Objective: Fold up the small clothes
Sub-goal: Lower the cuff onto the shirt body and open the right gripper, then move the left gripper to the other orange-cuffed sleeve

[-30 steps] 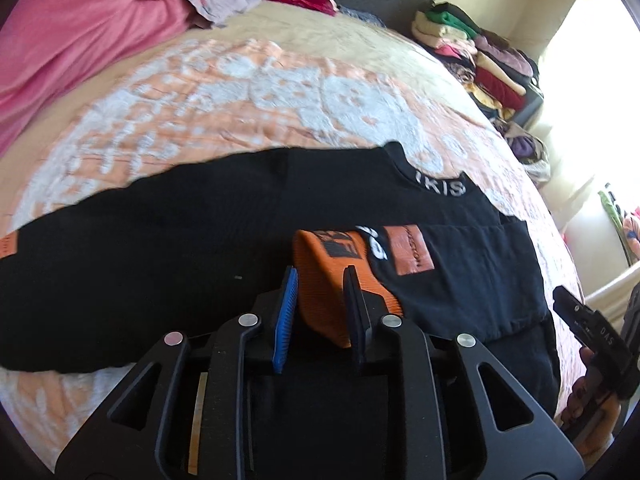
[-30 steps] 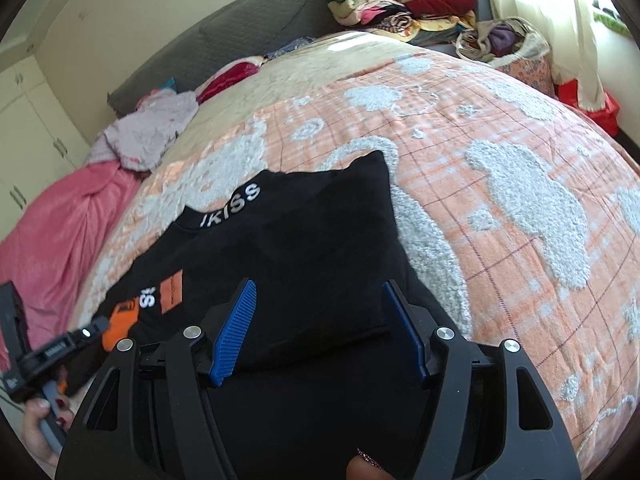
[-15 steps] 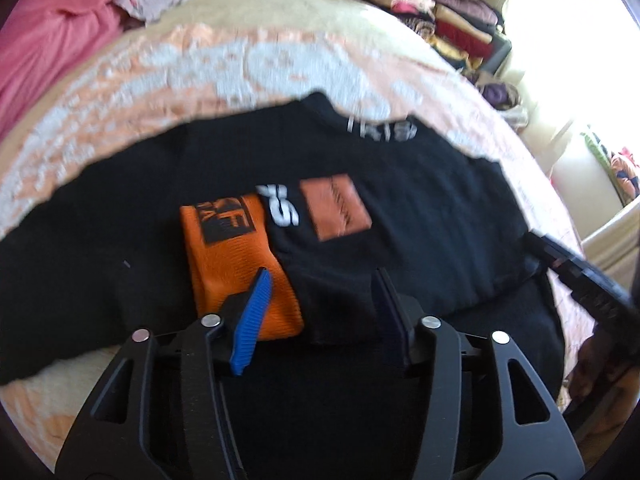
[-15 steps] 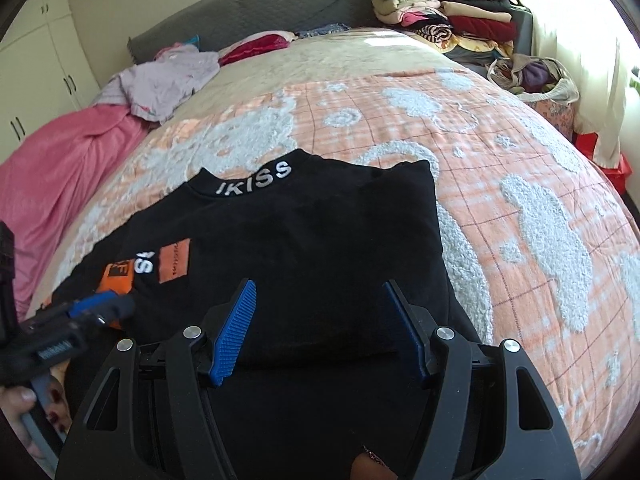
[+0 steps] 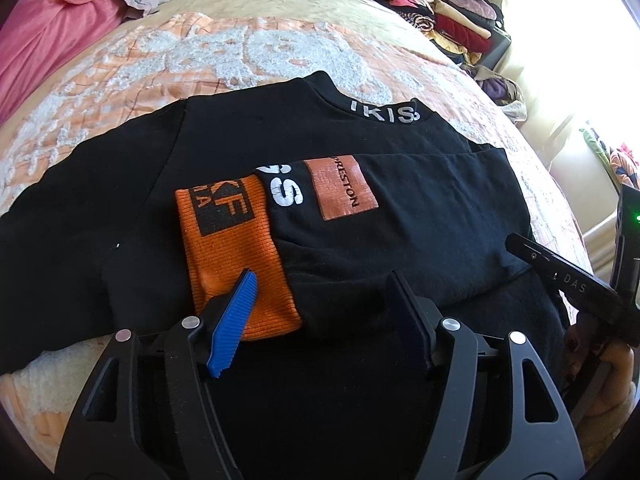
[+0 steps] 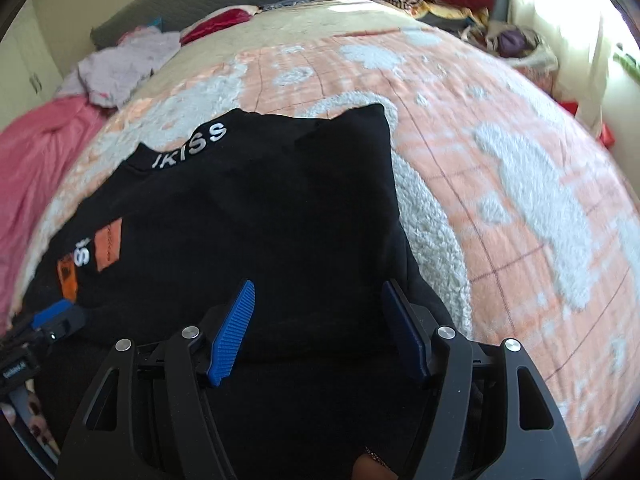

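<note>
We see one black sweatshirt (image 5: pixel 248 152) lying flat on the bed (image 5: pixel 248 52), neck away from us, with white "IKISS" lettering on its collar (image 6: pixel 188 144). One sleeve (image 5: pixel 400 216) is folded across the chest, and its single orange cuff (image 5: pixel 236 256) rests on the black body; beside the cuff we count one rectangular orange patch (image 5: pixel 340 188) and one white printed letter. The other sleeve runs out to the left in the left wrist view.

We hold two grippers. The left gripper (image 5: pixel 320 308) hovers low over the near hem, its fingers (image 5: pixel 234 320) spread apart and holding nothing; the blue one overlaps the orange cuff's near end, though we cannot tell whether it touches. The right gripper (image 6: pixel 320 320) sits over the sweatshirt's right side, fingers likewise released and empty, pointing toward the collar. Each gripper shows at the edge of the other's view.

Further out, we see one pink blanket (image 5: pixel 48 28) at the bed's far left, one pale garment (image 6: pixel 124 68) near it, and one stack of folded clothes (image 5: pixel 432 12) beyond the bed's far corner.
</note>
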### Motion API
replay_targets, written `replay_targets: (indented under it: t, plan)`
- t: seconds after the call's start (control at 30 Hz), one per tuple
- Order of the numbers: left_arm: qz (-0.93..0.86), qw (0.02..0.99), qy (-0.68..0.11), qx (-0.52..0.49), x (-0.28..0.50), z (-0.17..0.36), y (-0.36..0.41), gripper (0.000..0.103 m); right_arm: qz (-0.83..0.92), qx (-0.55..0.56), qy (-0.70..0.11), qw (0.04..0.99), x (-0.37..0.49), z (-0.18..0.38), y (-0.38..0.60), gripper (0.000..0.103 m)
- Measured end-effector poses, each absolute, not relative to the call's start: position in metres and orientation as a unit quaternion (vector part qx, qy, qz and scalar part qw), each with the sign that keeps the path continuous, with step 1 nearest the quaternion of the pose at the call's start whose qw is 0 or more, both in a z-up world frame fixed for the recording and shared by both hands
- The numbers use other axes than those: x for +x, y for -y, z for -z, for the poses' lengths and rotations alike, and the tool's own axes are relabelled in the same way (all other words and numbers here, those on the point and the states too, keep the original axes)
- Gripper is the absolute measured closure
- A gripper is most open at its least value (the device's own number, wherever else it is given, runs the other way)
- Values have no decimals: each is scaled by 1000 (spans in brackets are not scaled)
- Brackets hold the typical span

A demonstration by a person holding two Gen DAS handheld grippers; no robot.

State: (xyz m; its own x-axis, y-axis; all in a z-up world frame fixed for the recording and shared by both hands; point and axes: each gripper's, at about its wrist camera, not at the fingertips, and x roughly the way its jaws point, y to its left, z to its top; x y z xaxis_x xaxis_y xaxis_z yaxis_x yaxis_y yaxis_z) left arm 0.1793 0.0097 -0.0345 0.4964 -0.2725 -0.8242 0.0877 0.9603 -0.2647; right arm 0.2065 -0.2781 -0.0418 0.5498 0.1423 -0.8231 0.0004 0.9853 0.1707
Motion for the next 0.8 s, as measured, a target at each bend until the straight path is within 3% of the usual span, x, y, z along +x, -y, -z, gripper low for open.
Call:
replay_targets:
  t: [0.3,0.5,0.57,0.63,0.8]
  plan:
    - [101,862,-487,-95,175,26,-11,32,-47,85,-459,883,190,23,275,27]
    - [94,868,-478,-95,166,15,-16,18,-58,92,-449,887,178,11,270,14]
    - [88,872,-473,-94,163,11,-19,18,-61,90,-443,890,174,6,267,11]
    - [82,875,-468,-93,160,7,-22,9,-64,87,-435,894,170,0,263,9]
    - [67,883,-453,-100,153,-6,-34,10,-74,81,-419,901,164,-14,255,7]
